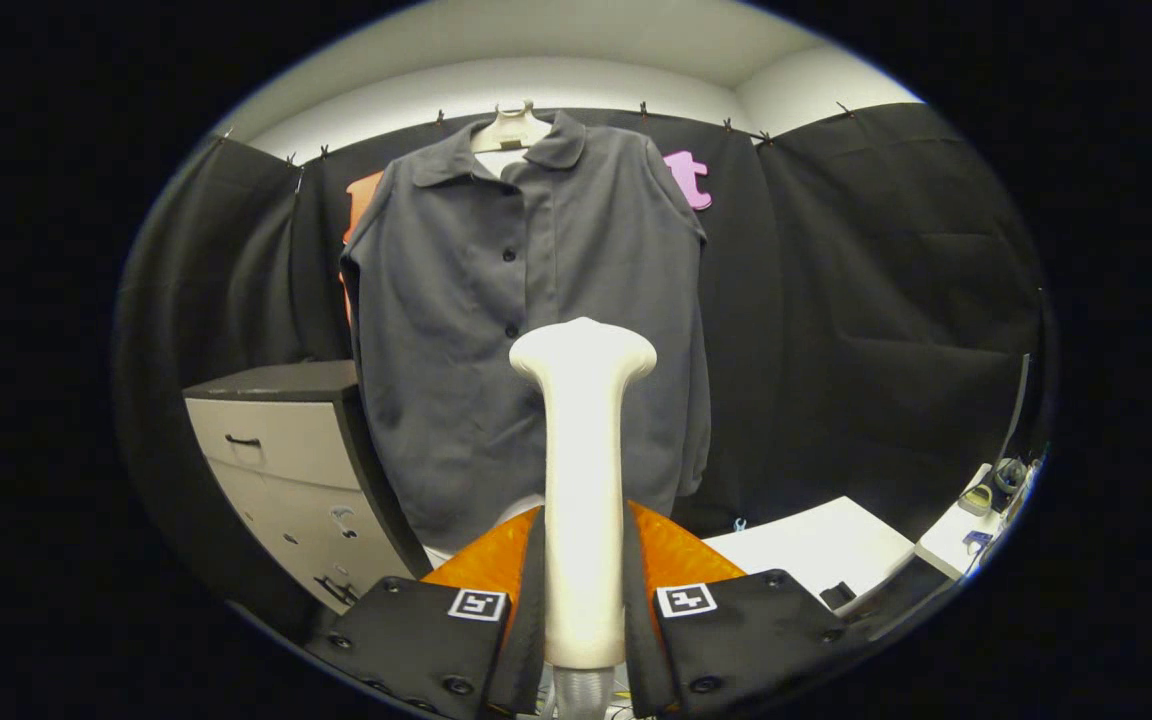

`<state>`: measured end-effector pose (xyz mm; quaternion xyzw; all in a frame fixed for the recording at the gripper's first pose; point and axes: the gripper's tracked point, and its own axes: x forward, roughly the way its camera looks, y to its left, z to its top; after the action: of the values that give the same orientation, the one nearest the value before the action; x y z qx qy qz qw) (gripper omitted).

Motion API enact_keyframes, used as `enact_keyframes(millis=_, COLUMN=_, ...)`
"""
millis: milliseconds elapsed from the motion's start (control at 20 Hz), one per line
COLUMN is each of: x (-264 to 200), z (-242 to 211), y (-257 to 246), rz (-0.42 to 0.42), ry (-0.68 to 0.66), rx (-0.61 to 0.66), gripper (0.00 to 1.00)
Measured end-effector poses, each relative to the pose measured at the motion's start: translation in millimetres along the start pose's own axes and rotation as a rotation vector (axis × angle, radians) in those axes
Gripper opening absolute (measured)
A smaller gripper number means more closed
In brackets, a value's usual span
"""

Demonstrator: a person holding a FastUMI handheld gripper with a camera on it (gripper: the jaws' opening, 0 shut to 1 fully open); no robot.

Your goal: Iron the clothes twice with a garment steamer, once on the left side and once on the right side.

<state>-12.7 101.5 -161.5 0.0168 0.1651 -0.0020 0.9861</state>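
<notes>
Gripper view shows my gripper [583,590] closed on the garment steamer [583,470], with a finger pressing on each side of its upright handle. I see the steamer standing straight up between the fingers, its wider head at the top. The head sits in front of the lower middle of the shirt [526,330], near the button line; I cannot tell whether it touches the cloth. The shirt is dark grey, buttoned, and hangs on a pale hanger [509,130] against the black booth wall, straight ahead beyond the fingers. Left of the shirt I see a drawer cabinet [286,470] with a dark top. To the right, below the shirt's hem, lies a white table [816,545], with small items on a further white surface beyond it.
</notes>
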Motion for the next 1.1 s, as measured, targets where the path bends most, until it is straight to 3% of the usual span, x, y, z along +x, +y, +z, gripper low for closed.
enact_keyframes(millis=500, x=-20, z=101, y=5, rz=-0.004, ry=-0.198, rx=0.023, gripper=0.41)
enact_keyframes(millis=1100, x=-24, z=125, y=17, rz=0.041, ry=-0.242, rx=0.062, gripper=0.41)
